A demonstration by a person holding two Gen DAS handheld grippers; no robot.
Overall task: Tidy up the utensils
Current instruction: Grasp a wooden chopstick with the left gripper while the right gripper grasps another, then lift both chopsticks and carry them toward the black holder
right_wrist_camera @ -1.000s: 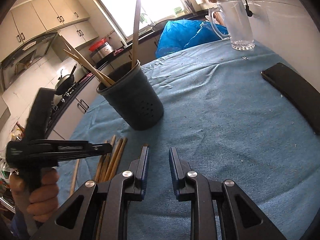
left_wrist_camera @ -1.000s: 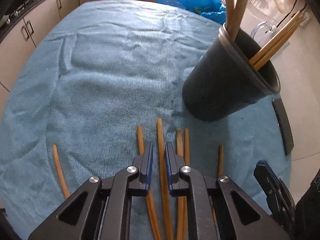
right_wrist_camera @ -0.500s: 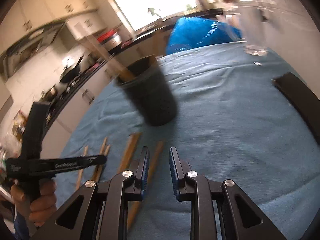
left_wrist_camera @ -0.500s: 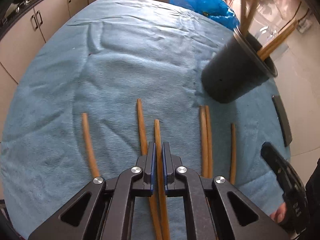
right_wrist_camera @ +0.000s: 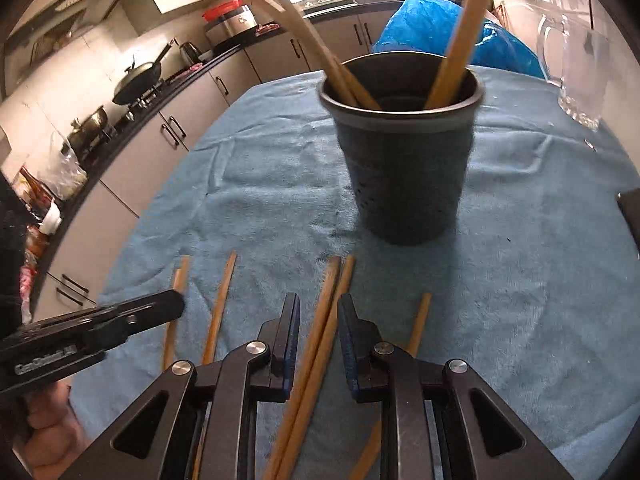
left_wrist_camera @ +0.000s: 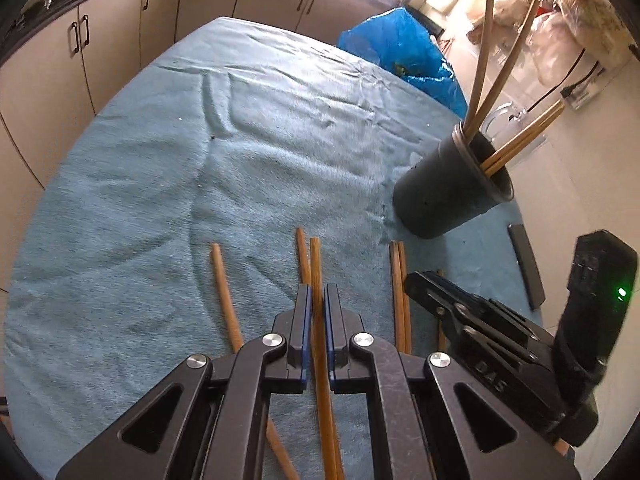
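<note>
My left gripper (left_wrist_camera: 316, 300) is shut on one wooden chopstick (left_wrist_camera: 315, 264), which runs straight out between its blue pads. Beside it on the blue towel (left_wrist_camera: 180, 168) lie loose chopsticks: one to the left (left_wrist_camera: 224, 288), one just left of the held one (left_wrist_camera: 302, 252), and a pair to the right (left_wrist_camera: 399, 288). A dark cup (left_wrist_camera: 444, 196) holding several chopsticks stands at the right. In the right wrist view my right gripper (right_wrist_camera: 319, 308) stands open with that pair of chopsticks (right_wrist_camera: 332, 292) between its jaws, and the cup (right_wrist_camera: 404, 168) is just ahead. The left gripper (right_wrist_camera: 120, 320) reaches in from the left.
A blue plastic bag (left_wrist_camera: 404, 52) lies at the table's far edge. A clear glass mug (right_wrist_camera: 576, 68) stands behind and right of the cup. A flat black object (left_wrist_camera: 526, 268) lies near the right edge. Kitchen cabinets (left_wrist_camera: 60, 60) run along the left.
My left gripper shut on the middle chopstick and drew back, so the cup looks farther off. My right gripper swung left, from bare towel to over the loose chopsticks.
</note>
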